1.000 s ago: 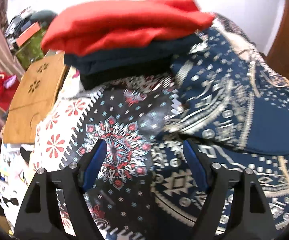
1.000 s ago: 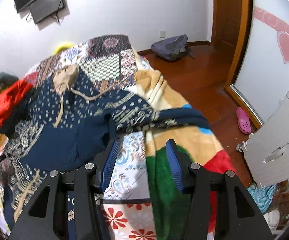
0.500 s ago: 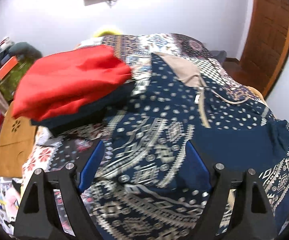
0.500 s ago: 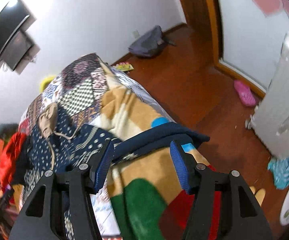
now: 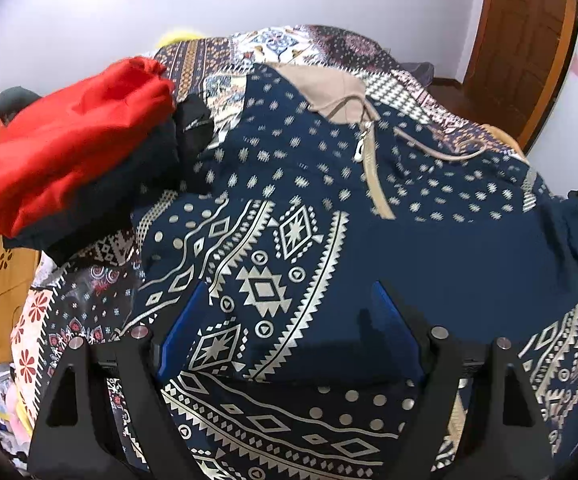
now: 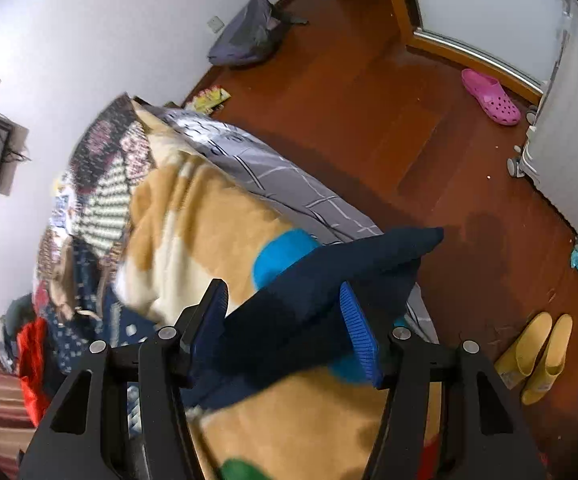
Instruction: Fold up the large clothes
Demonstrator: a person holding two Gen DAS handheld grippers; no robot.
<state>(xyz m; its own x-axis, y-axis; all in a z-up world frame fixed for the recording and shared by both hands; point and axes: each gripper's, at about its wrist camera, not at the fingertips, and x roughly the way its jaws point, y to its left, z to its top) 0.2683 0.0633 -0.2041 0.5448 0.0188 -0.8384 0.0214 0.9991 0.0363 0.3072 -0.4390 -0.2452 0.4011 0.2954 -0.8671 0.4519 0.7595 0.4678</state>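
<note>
A large navy hoodie (image 5: pixel 329 208) with white geometric patterns, a tan hood and a zip lies spread on the bed. My left gripper (image 5: pixel 285 324) hovers over its lower patterned part, jaws wide apart, with cloth lying between the blue pads (image 5: pixel 389 320). In the right wrist view my right gripper (image 6: pixel 285 320) has the hoodie's plain navy sleeve (image 6: pixel 329 280) running between its open jaws, the cuff sticking out over the bed's edge toward the floor.
A stack of folded clothes, red (image 5: pixel 73 152) on top of dark ones, sits at the bed's left. A wooden board (image 5: pixel 1 280) lies beside it. Beyond the bed edge are the wooden floor (image 6: pixel 369 100), a pink clog (image 6: pixel 489 98), yellow boots (image 6: pixel 537 356) and a grey backpack (image 6: pixel 249 36).
My left gripper has moved right from the folded stack over the hoodie. My right gripper has swung toward the bed's edge, with the sleeve now lying between its jaws.
</note>
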